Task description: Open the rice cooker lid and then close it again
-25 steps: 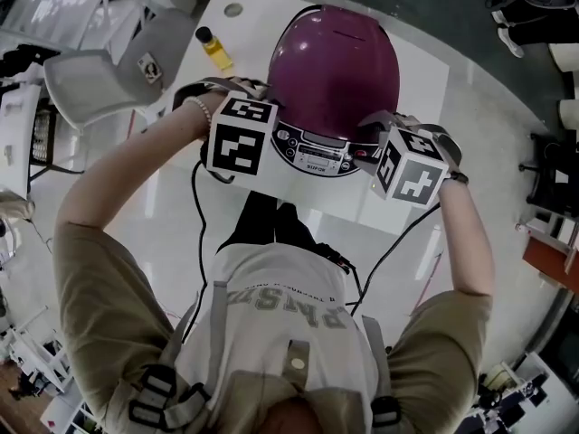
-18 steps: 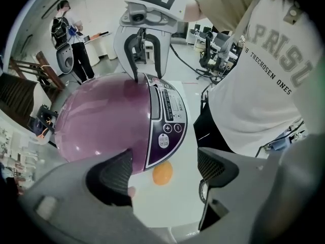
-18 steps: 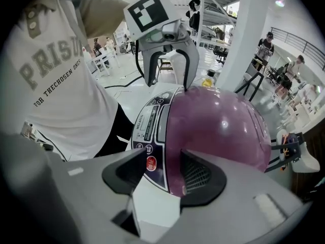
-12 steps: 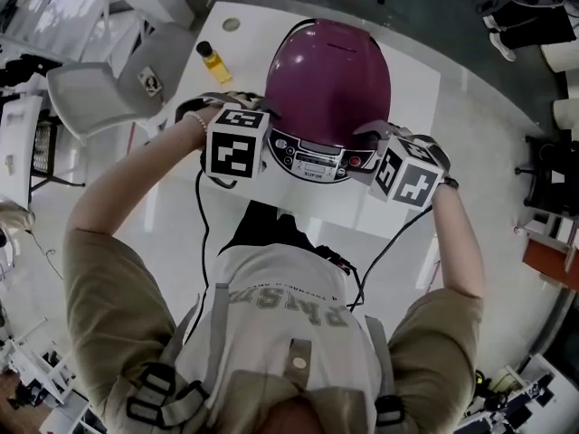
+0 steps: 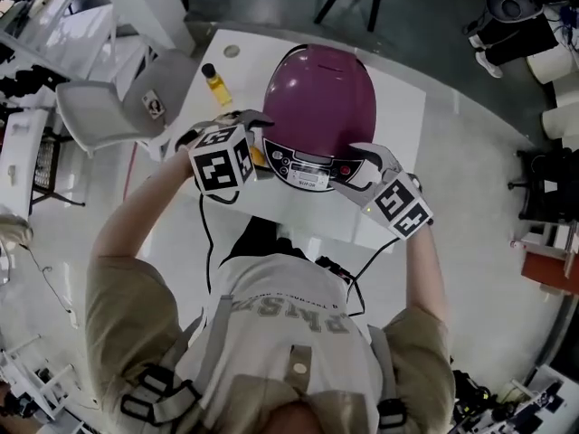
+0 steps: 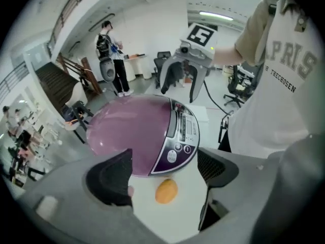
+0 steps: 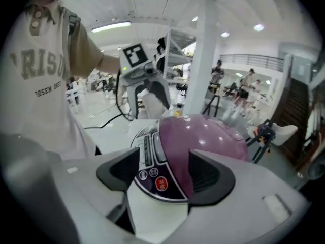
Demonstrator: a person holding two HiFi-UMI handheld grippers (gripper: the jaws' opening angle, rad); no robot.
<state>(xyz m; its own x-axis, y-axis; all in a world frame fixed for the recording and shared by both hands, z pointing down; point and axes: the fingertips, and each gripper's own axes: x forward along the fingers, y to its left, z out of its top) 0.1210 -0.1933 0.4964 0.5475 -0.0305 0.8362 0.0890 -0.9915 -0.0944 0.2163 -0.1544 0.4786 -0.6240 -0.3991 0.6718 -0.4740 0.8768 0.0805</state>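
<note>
A purple rice cooker (image 5: 318, 107) with its lid down stands on the white table (image 5: 398, 107), its control panel (image 5: 303, 165) facing me. My left gripper (image 5: 258, 134) hangs open at the cooker's front left corner, over a small orange object (image 6: 166, 191) on the table. My right gripper (image 5: 360, 165) is at the front right corner. Its jaws have just been opening. In the right gripper view the cooker (image 7: 203, 136) shows between them, and the pads do not press on it. Each gripper sees the other across the cooker (image 6: 134, 133): right gripper (image 6: 185, 70), left gripper (image 7: 139, 67).
A small bottle of yellow liquid (image 5: 215, 66) stands on the table left of the cooker. A grey chair (image 5: 109, 107) is beyond the table's left edge. A black cable (image 5: 204, 233) hangs off the front edge. People stand far off in the room.
Both grippers have lifted and turned at the cooker's front corners. The right jaws stand wider than before. The lid stays down.
</note>
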